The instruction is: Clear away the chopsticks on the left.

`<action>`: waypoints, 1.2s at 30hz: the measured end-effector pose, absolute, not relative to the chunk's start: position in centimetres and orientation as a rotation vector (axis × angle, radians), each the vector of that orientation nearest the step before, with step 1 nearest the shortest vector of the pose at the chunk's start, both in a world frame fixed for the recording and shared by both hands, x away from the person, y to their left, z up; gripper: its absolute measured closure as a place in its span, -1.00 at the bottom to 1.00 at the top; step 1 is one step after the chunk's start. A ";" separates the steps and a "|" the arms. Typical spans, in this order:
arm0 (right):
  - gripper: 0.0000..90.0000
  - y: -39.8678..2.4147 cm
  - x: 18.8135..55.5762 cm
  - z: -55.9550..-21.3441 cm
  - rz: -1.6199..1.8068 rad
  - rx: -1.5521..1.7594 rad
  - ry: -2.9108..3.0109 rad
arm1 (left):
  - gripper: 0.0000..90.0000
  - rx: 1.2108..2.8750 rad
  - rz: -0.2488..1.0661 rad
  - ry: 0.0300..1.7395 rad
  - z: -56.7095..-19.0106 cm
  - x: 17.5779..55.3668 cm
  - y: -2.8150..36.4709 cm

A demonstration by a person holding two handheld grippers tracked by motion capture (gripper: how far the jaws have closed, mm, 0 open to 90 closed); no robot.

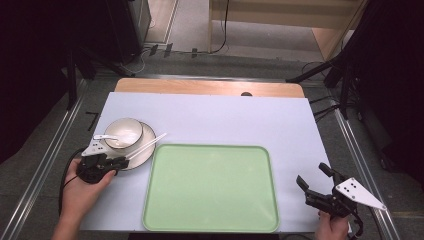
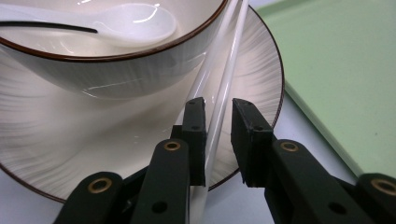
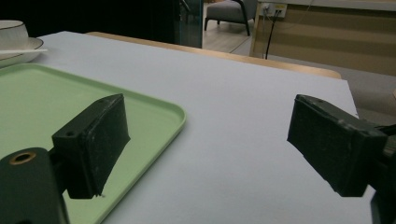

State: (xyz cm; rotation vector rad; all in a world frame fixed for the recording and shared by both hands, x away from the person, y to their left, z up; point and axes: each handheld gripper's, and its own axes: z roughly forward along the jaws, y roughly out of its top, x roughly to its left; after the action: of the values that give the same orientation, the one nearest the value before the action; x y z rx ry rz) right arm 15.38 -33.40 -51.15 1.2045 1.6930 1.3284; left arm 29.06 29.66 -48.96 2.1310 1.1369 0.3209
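The left gripper (image 2: 218, 135) has its fingers around the chopsticks (image 2: 224, 88) on the plate (image 2: 93, 140), with a gap on one side. The right gripper's (image 3: 210, 144) fingers stand wide apart over the surface (image 3: 243, 116).

A pair of white chopsticks (image 2: 224, 88) lies slanted across the rim of a cream, brown-edged plate (image 2: 70, 154), leaning beside the bowl (image 2: 116, 70) stacked on it, tips pointing toward the green tray (image 1: 210, 187).

Spoon (image 2: 93, 21) handle — cut off
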 end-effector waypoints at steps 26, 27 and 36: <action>-0.72 -33.4 15.5 -51.2 1.329 1.207 1.699 | 0.90 2.178 0.295 1.045 -48.1 28.5 27.5; -0.72 -33.4 15.4 -51.2 1.330 1.208 1.698 | 0.90 2.178 0.294 1.041 -47.9 28.3 27.2; -0.72 -33.5 15.4 -51.1 1.331 1.207 1.691 | 0.90 2.157 0.255 1.011 -47.1 26.8 24.6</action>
State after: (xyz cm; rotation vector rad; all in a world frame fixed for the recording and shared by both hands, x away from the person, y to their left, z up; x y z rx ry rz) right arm 15.41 -33.54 -51.13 1.2069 1.6913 1.3314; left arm 26.78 24.57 -47.07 2.1567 1.0105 0.2554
